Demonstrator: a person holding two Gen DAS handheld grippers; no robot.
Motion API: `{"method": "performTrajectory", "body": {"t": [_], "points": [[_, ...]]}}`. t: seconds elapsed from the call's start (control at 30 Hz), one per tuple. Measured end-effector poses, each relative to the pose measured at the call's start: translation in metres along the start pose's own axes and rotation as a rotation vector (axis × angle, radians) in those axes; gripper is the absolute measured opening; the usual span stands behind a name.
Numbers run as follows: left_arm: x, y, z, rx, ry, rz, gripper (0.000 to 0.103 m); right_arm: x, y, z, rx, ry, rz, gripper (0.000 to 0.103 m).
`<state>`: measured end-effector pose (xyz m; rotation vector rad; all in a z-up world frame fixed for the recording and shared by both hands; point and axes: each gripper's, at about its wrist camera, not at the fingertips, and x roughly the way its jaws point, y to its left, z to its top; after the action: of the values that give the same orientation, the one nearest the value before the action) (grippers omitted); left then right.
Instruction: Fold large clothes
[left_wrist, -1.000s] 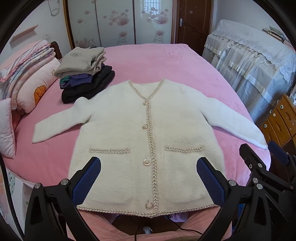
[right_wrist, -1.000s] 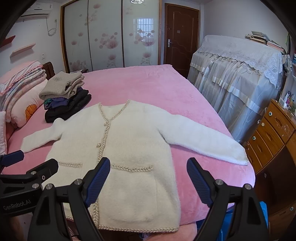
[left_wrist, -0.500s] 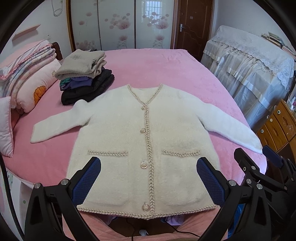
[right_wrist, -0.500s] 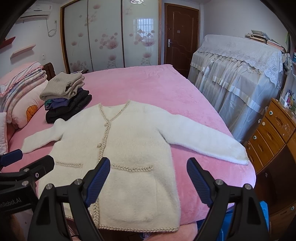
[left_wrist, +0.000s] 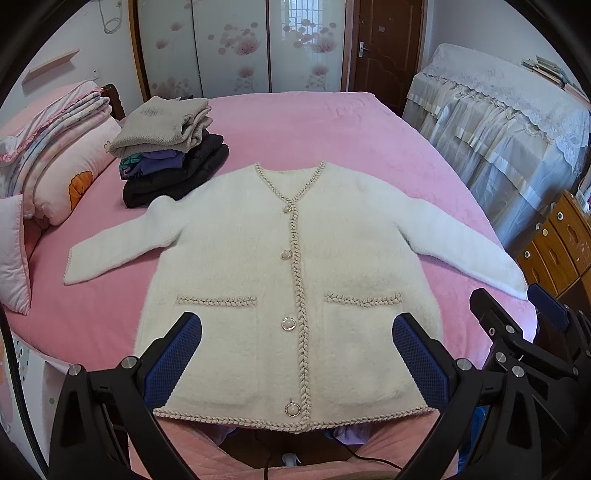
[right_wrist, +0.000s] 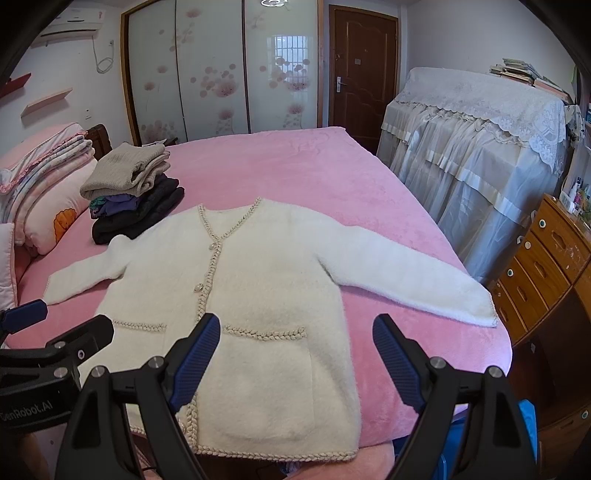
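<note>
A cream fluffy cardigan (left_wrist: 295, 266) with braided trim and pearl buttons lies flat and face up on the pink bed (left_wrist: 332, 125), both sleeves spread out. It also shows in the right wrist view (right_wrist: 258, 295). My left gripper (left_wrist: 295, 350) is open and empty, above the cardigan's lower half near the hem. My right gripper (right_wrist: 295, 350) is open and empty, above the cardigan's right pocket. The right gripper's body shows at the right edge of the left wrist view (left_wrist: 524, 343).
A stack of folded clothes (left_wrist: 170, 155) sits on the bed beyond the left sleeve. Pillows and a folded quilt (left_wrist: 55, 158) lie at the left. A lace-covered cabinet (right_wrist: 480, 147) and a wooden drawer chest (right_wrist: 546, 266) stand right of the bed.
Both grippers have drawn back slightly toward the bed's near edge, so the cardigan sits a little higher in view. The cardigan has not moved.
</note>
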<state>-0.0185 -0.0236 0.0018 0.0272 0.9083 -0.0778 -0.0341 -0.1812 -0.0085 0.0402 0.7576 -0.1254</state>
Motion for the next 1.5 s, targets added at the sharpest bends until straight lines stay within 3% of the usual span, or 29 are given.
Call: {"method": "performTrajectory", "body": {"t": [0.4, 0.53, 0.73, 0.97, 1.27, 1.4, 1.5], "points": [[0.001, -0.003, 0.004, -0.027, -0.001, 0.015, 0.103, -0.008, 0.000, 0.008, -0.027, -0.034, -0.031, 0.086], [-0.001, -0.003, 0.010, -0.052, -0.022, 0.014, 0.103, -0.021, -0.007, 0.016, -0.033, -0.087, -0.056, 0.086], [-0.009, -0.008, 0.023, -0.057, -0.072, 0.016, 0.103, -0.025, -0.016, 0.025, -0.014, -0.071, -0.058, 0.086], [-0.011, -0.024, 0.044, -0.003, -0.077, -0.040, 0.103, -0.028, -0.054, 0.036, 0.081, -0.056, -0.007, 0.085], [-0.019, -0.066, 0.070, 0.075, -0.132, -0.084, 0.103, -0.064, -0.111, 0.045, 0.196, -0.264, -0.041, 0.085], [-0.020, -0.088, 0.081, 0.118, -0.162, -0.121, 0.103, -0.068, -0.134, 0.049, 0.198, -0.283, -0.031, 0.085], [-0.017, -0.103, 0.091, 0.135, -0.179, -0.179, 0.103, -0.063, -0.153, 0.048, 0.167, -0.280, -0.087, 0.086]]}}
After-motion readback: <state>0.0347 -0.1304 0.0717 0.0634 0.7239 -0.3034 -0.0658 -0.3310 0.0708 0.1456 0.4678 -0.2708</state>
